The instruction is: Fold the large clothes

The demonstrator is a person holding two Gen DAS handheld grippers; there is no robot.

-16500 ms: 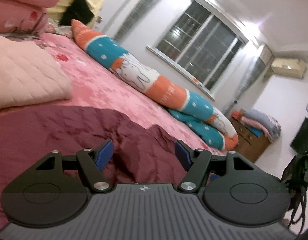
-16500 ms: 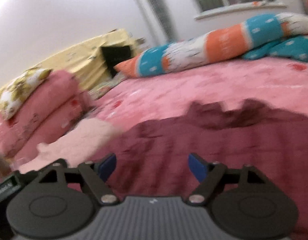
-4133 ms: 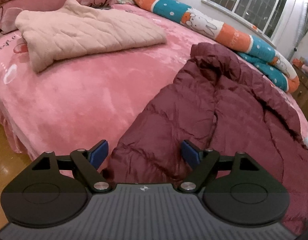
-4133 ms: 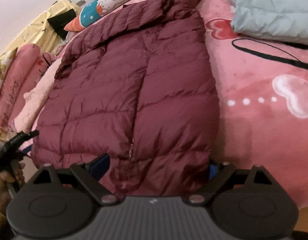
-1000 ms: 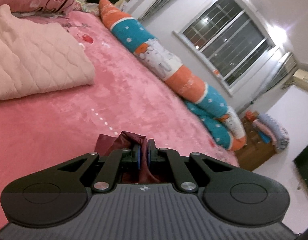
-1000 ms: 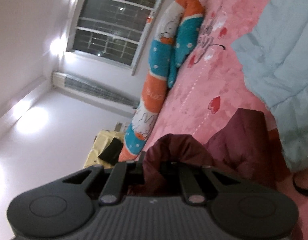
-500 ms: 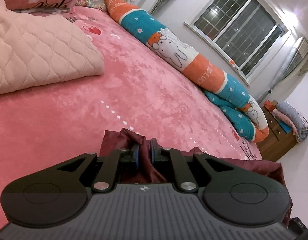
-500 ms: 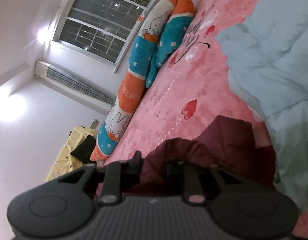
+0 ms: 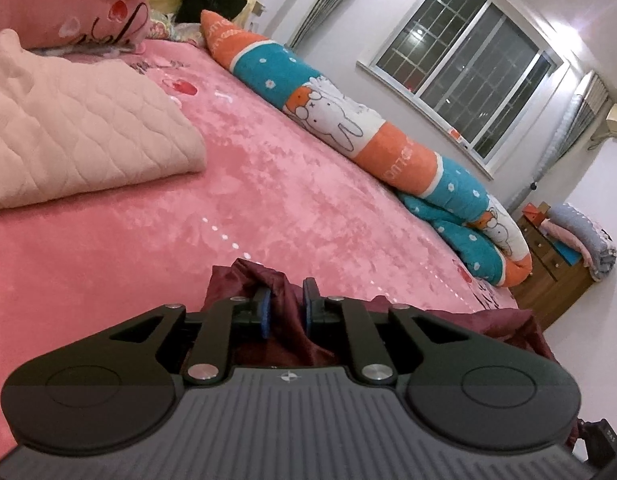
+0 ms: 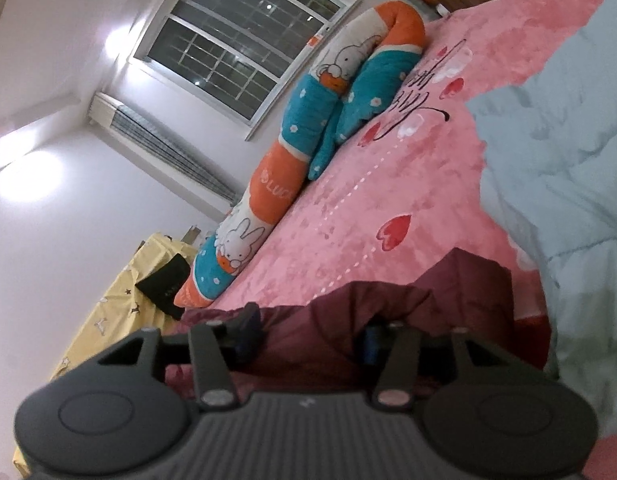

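Two hand-held grippers are letting go of the maroon down jacket (image 9: 284, 336), which lies bunched on the pink bed (image 9: 268, 184) right under both cameras. The left hand-held gripper (image 9: 285, 309) has just been opening; its blue pads stand slightly apart with a ridge of the maroon fabric between them, seemingly no longer pinched. The right hand-held gripper (image 10: 308, 334) has just been opening too, and its jaws now stand well apart around a puffy fold of the jacket (image 10: 348, 312).

The risk, as I judge it, is that the springy padding pushes the fresh fold back open once released, or that slick fabric snags on a pad as a gripper withdraws and drags the layer askew. The light blue garment (image 10: 568, 160) lies just beside the jacket's edge, so a shifted fold could slide against it.

Four seconds earlier the jacket lay spread flat along the bed with both grippers wide at its hem; one second ago both were clamped tight on the fabric.
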